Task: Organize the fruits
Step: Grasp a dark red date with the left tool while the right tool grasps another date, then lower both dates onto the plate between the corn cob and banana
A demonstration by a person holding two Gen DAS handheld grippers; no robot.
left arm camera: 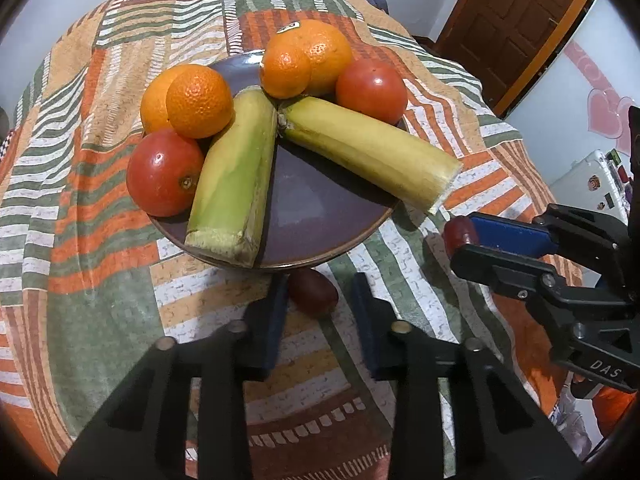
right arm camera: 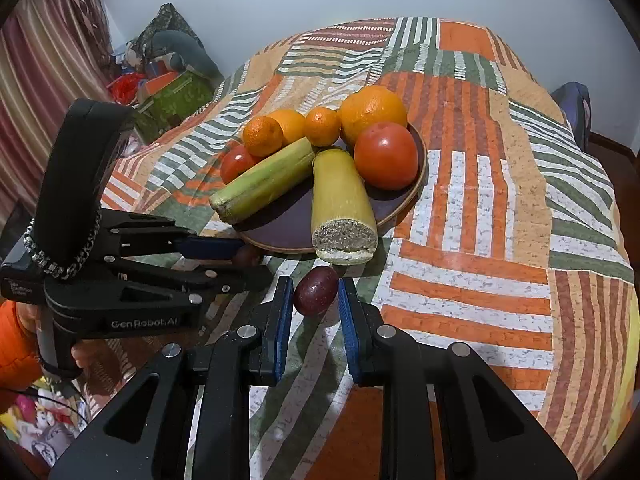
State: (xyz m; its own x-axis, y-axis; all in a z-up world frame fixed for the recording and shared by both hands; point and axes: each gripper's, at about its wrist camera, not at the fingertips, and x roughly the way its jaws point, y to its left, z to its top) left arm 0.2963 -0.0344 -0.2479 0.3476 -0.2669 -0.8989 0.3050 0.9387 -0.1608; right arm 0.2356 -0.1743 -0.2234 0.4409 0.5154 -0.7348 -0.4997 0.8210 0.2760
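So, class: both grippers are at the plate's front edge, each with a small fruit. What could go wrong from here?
1. The right gripper pinches the purple fruit at its fingertips only; being round, it may slip out.
2. The yellow cut piece overhangs the plate rim beside both grippers; a nudge could tip it off.
3. The left gripper, with its dark red fruit, is close to the right one; they might collide.

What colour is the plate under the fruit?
Dark purple plate with a brown rim; clearest in the left wrist view.
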